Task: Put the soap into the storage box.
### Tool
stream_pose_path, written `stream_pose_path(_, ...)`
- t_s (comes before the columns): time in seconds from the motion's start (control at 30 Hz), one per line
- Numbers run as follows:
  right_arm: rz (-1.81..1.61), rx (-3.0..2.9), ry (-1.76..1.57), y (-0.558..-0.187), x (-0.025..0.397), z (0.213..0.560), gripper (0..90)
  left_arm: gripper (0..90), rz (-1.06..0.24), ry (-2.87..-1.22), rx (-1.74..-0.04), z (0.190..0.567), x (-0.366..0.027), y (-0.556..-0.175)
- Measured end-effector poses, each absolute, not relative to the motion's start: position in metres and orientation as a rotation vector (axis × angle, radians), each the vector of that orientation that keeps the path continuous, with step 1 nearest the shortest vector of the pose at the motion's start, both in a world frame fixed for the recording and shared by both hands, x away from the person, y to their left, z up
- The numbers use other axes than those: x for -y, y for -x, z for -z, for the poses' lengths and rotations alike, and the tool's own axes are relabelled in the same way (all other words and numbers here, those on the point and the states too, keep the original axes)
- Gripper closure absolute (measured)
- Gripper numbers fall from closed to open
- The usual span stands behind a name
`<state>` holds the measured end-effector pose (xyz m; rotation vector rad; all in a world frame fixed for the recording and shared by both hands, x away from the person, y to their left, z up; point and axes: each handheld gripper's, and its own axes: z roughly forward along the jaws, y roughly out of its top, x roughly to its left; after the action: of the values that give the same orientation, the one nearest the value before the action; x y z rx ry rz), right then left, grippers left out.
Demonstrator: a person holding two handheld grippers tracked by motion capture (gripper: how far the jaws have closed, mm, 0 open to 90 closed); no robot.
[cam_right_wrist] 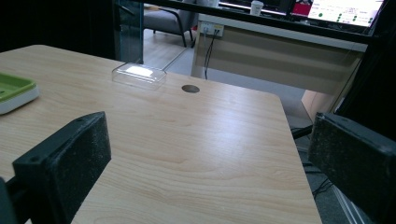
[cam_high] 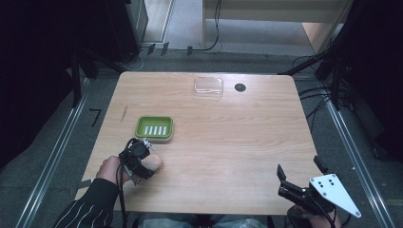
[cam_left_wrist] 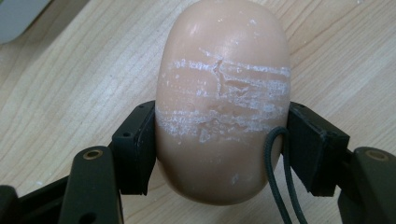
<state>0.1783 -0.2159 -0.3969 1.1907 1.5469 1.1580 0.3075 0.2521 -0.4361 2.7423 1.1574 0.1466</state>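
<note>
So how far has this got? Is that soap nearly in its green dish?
Done: the left gripper is shut on the soap bar, one jaw on each side. In hand: the bar sits low over the table, just short of the green dish. Left: probably setting it in the dish. The right gripper waits open; a clear lid lies far off.

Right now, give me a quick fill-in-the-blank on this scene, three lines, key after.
1. The left tool is shut on the ____.
2. The right tool has its jaws ____.
3. The dish by the soap is ____ in colour.
Missing words: soap; open; green
</note>
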Motion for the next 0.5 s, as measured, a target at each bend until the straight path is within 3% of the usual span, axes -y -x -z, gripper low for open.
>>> stream_pose_path(0.5, -1.159, -1.548, -1.191, -0.1784, 0.2157, 0.3969, 0.0, 32.9, -0.151, -2.743, -1.15, 0.4306, -0.2535, -0.3161)
